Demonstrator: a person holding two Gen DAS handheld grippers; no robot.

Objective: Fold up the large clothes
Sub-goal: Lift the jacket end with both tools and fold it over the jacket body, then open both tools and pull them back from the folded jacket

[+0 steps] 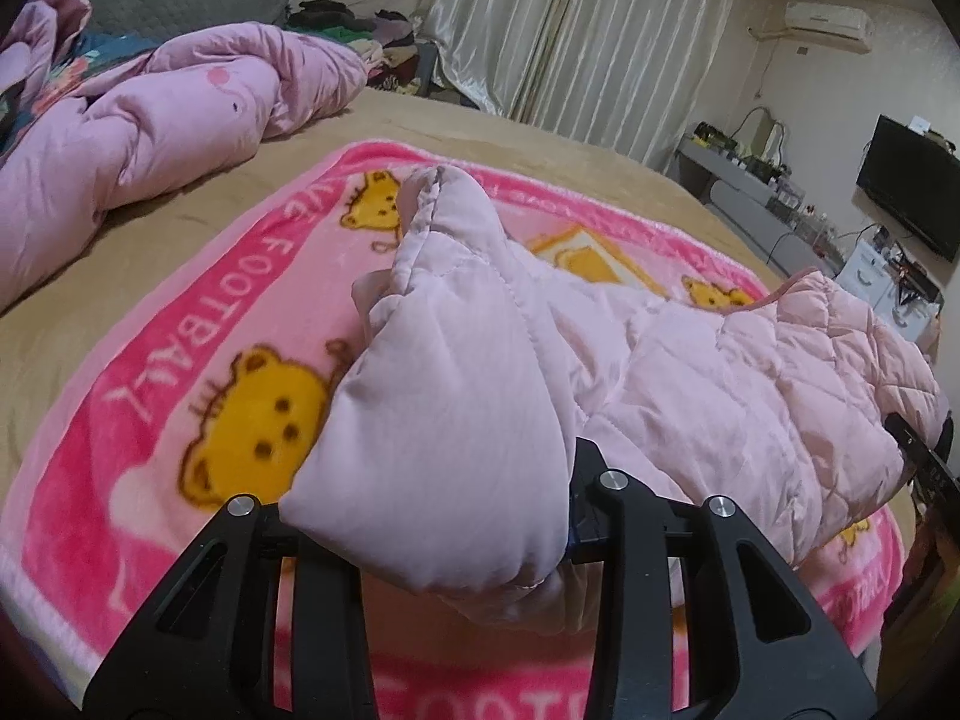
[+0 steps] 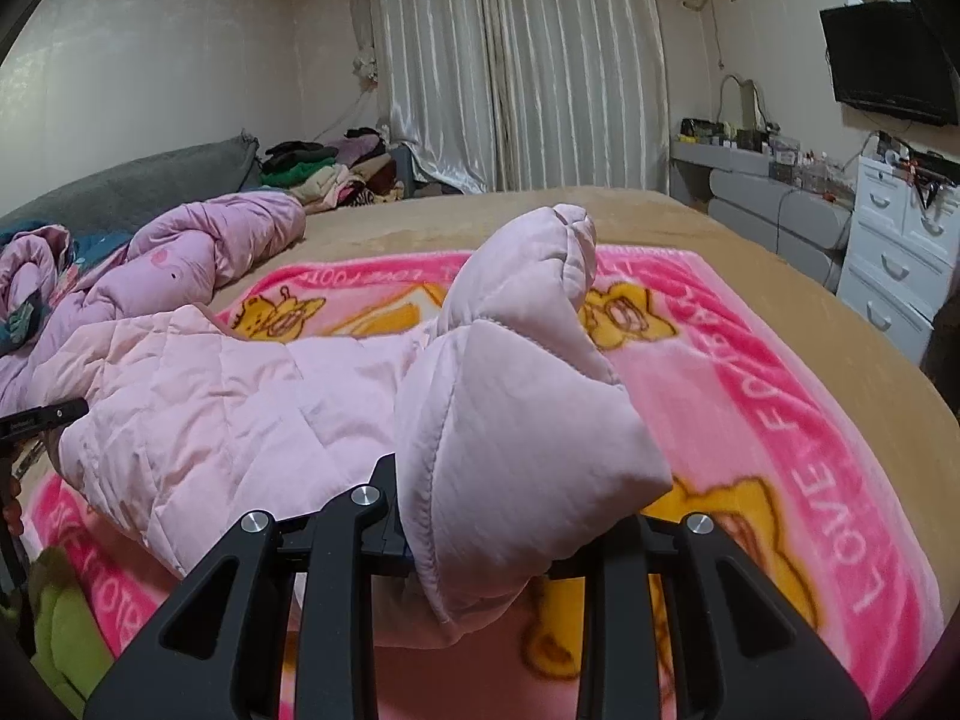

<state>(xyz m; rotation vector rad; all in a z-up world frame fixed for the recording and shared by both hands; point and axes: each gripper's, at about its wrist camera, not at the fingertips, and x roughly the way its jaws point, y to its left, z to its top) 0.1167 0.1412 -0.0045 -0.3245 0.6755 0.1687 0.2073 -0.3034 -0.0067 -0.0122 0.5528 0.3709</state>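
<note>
Left gripper [image 1: 456,534] clamped on a pink quilted jacket [image 1: 690,372] — sleeve bunched between the fingers. Right gripper [image 2: 510,534] likewise clamped on the jacket [image 2: 240,408], draped over the pink bear blanket [image 2: 750,372].

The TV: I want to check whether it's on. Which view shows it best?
The right wrist view: the TV appears larger there, its dark screen and lower edge visible on the wall, though the frame's edge clips it. The left wrist view shows it smaller, at a slant.
</note>
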